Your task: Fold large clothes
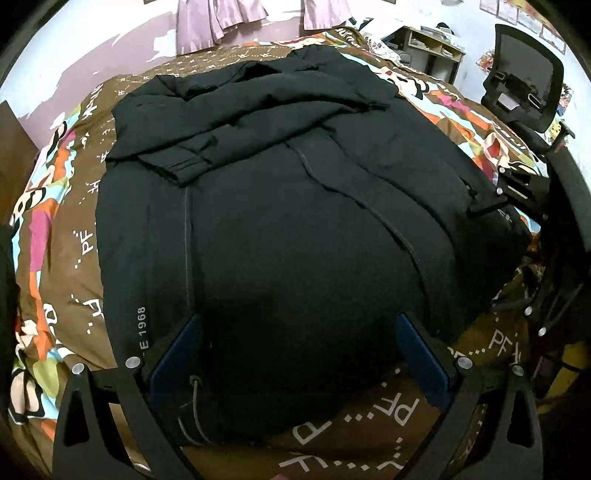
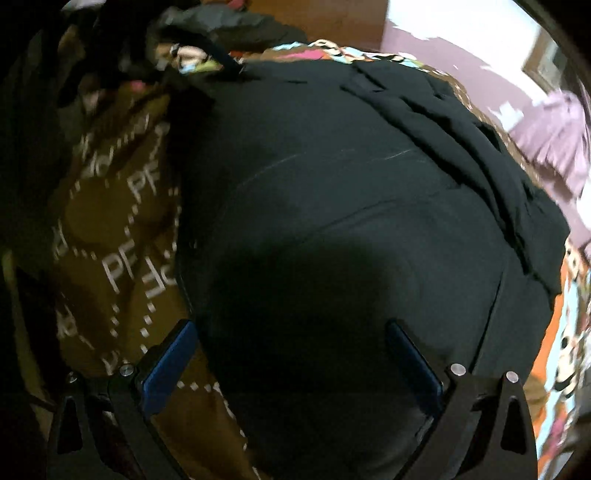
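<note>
A large black jacket (image 1: 280,206) lies spread on the bed, both sleeves folded across its upper part. White lettering "E 1968" runs along its left side. My left gripper (image 1: 299,332) is open, its blue-padded fingers (image 1: 173,365) apart just above the jacket's near hem, where a drawcord shows. My right gripper (image 2: 291,339) is open above the jacket (image 2: 351,192) near its side edge, one finger (image 2: 168,365) over the bedcover. The right gripper also shows at the jacket's right edge in the left wrist view (image 1: 487,205). Neither gripper holds cloth.
The bed has a brown cover (image 1: 74,236) with white "PF" print and coloured patches. A black office chair (image 1: 524,88) stands at the right of the bed. A shelf unit (image 1: 432,48) and purple curtains (image 1: 218,18) are at the far wall.
</note>
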